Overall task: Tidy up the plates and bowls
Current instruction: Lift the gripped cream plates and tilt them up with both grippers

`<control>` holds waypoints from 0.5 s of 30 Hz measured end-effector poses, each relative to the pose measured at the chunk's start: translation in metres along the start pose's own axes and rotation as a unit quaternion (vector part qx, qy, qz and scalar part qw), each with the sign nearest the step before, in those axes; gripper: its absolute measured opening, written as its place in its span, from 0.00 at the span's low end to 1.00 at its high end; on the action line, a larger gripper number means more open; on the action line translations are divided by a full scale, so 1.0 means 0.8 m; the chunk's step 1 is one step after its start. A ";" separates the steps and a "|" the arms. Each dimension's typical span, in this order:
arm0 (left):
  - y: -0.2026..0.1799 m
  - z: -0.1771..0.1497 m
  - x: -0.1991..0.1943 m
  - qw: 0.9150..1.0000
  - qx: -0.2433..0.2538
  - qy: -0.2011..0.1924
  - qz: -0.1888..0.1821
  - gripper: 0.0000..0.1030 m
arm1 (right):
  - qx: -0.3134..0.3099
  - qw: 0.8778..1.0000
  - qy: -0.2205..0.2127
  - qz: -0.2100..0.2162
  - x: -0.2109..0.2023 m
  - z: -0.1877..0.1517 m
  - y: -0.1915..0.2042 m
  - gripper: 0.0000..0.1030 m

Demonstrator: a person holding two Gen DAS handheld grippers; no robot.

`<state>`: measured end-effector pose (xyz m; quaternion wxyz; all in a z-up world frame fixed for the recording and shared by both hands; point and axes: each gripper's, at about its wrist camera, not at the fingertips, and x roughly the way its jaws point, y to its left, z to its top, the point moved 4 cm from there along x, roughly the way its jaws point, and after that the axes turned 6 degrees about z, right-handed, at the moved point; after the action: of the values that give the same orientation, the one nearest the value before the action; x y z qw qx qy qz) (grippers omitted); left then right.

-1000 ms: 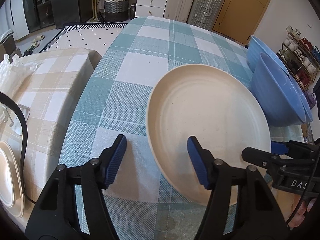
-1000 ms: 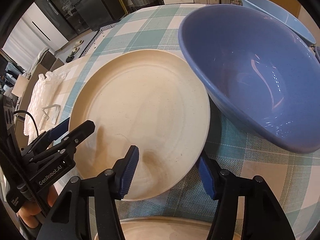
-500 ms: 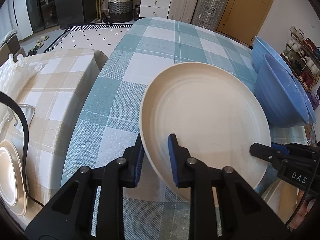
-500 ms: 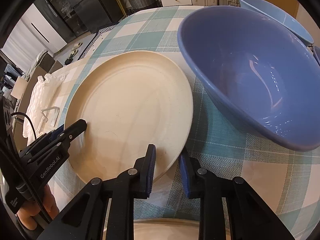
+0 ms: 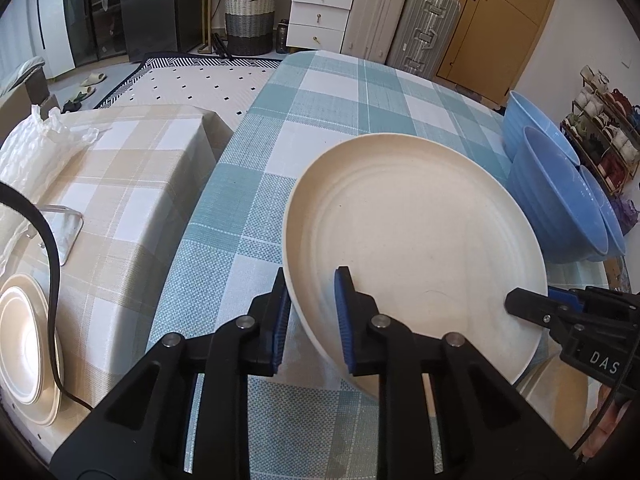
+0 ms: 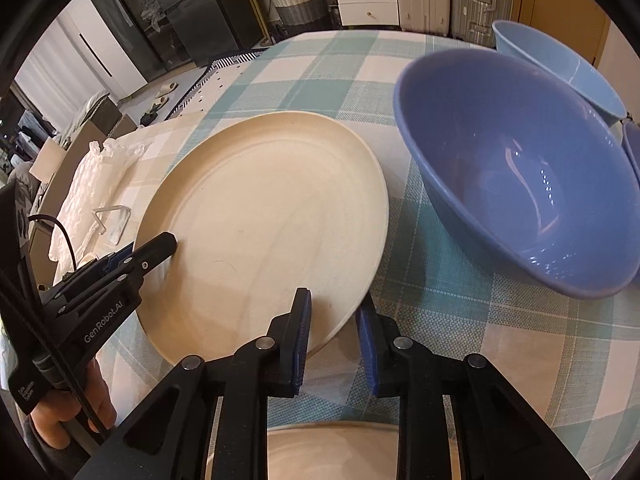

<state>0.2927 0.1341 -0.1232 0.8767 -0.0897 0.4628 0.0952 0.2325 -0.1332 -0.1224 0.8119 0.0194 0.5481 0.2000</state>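
Left wrist view shows the left claw (image 5: 310, 316) clenched on the near-left rim of the cream plate (image 5: 416, 248), one blue pad under the rim and one on the upper face. In the right wrist view the right claw (image 6: 334, 330) pinches the plate's near-right rim the same way, so both claws grasp the one plate at separate spots along its near edge. The plate sits tilted over the teal checked table (image 5: 320, 120), its left edge raised, just beside the blue bowl (image 6: 516, 168); whether its far edge touches the cloth cannot be told. A paler blue bowl (image 6: 560, 64) stands behind that one, and another cream plate (image 6: 352, 452) lies below the right claw.

The plate looks stiff, smooth and fairly light, with a shallow upturned rim that gives the pads a lip to bite. Its matte surface should slip less than glaze would, yet a rim pinch leaves the wide disc free to swing, so the two-sided hold suits it. It could chip if knocked against the bowl.
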 end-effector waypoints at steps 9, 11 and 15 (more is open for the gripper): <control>0.003 -0.007 -0.019 1.000 -0.004 -0.018 0.006 0.18 | -0.008 1.000 -0.011 0.004 -0.010 -0.006 0.002 0.22; 0.003 -0.009 -0.025 1.000 -0.006 -0.022 0.004 0.18 | -0.007 1.000 -0.016 0.007 -0.015 -0.007 0.002 0.22; 0.006 -0.011 -0.037 0.999 -0.014 -0.028 0.006 0.18 | -0.020 0.999 -0.028 0.005 -0.024 -0.012 0.006 0.22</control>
<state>0.2681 0.1342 -0.1036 0.8874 -0.0968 0.4372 0.1092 0.2162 -0.1372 -0.1079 0.8263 0.0118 0.5208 0.2144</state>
